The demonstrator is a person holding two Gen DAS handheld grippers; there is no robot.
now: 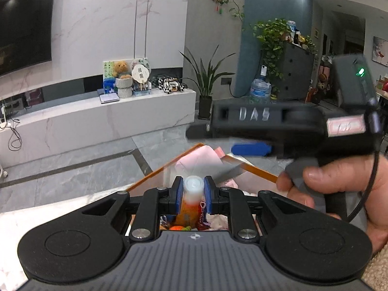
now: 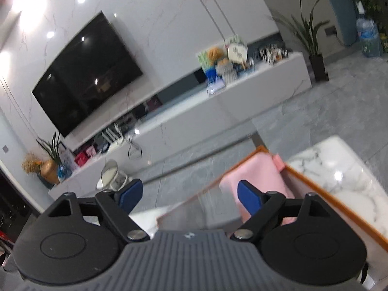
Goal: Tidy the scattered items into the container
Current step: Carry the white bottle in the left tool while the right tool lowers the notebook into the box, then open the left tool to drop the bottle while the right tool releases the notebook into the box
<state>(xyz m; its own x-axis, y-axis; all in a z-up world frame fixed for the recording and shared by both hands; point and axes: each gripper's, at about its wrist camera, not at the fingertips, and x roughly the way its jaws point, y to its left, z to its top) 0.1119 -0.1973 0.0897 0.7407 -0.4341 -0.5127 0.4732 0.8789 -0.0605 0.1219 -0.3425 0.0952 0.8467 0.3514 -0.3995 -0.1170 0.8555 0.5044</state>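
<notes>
Left tongs (image 1: 192, 197) are closed on a small bottle (image 1: 193, 191) with a white cap and orange body, the blue pads pressing the cap from both sides. The bottle hangs over the box (image 1: 169, 163), a clear-walled container with an orange rim that stands on the marble worktop (image 2: 339, 167). Below the bottle, inside the box, lie a red keychain (image 1: 202, 215), something orange and green, and pale cloth; a pink pouch (image 2: 257, 172) leans against the far wall.

Right tongs (image 2: 188, 195) stand wide open and hold nothing. In the left view the right tongs appear blurred above the far rim, with the person's hand (image 1: 339, 186) on the grip.

Judged step: the bottle is being placed into the box. Whether it is already low enough to let go cannot be told from these views. The next move likely calls for lowering the bottle between the keychain and the cloth, then spreading the pads, keeping the bottle upright so it does not tip onto the contents.

Edges and room: the near wall sits just under the left tongs, so a straight descent is safer than a sideways one. The right tongs hover near the box opening; the two could clash above the rim. Bare worktop lies to the right of the box, floor to the left beyond the edge.
</notes>
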